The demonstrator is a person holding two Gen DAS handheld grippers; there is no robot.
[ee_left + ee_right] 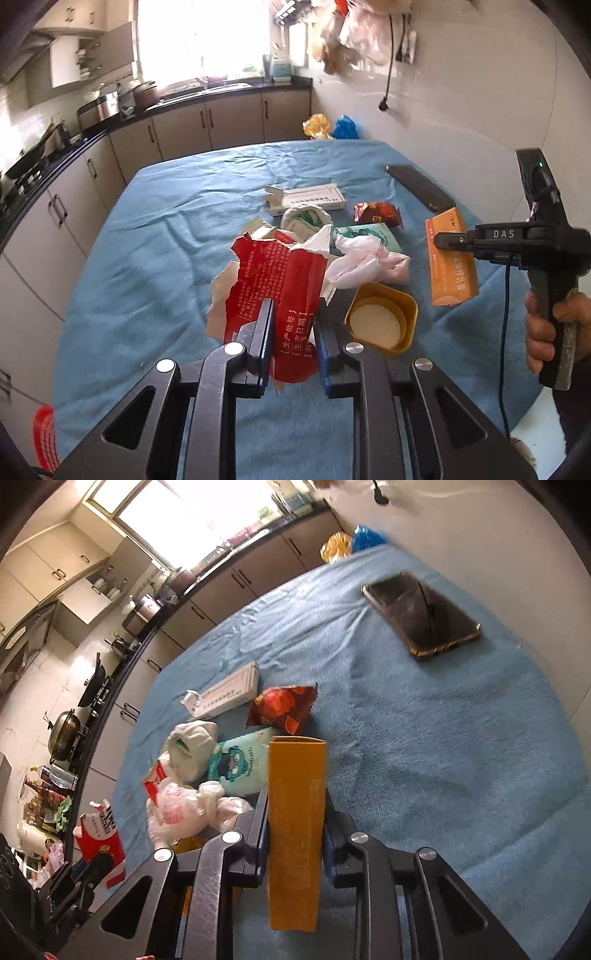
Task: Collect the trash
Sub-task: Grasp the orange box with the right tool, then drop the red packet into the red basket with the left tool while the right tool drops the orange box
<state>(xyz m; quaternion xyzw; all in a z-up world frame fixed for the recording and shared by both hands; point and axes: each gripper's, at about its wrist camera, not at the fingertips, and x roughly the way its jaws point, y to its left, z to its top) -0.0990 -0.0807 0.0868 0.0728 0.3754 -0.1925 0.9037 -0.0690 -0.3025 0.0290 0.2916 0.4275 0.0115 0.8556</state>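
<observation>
A kitchen table covered with a blue cloth is seen from two handheld grippers, with a pile of rubbish near its middle.

The left gripper is closed on a torn red wrapper printed with white characters. The wrapper is pinched between the two jaws, its lower edge hanging below them and its ragged top standing up beyond the fingertips, in front of the rest of the pile.

The right gripper is closed on a long orange box. The box is clamped between the jaws along its narrow sides, its far end reaching past the fingertips and its near end running back under the camera. In the left view the same box is seen from the side, held by the gripper tip at the right of the pile, with a hand wrapped around the gripper's handle.

Beside the red wrapper a yellow tub with a pale disc inside is set on the cloth. Behind it lie a crumpled pink-white plastic bag, a teal packet, a small red snack bag, a white cloth bundle and a flat white carton. A dark phone lies well apart near the far right edge.
</observation>
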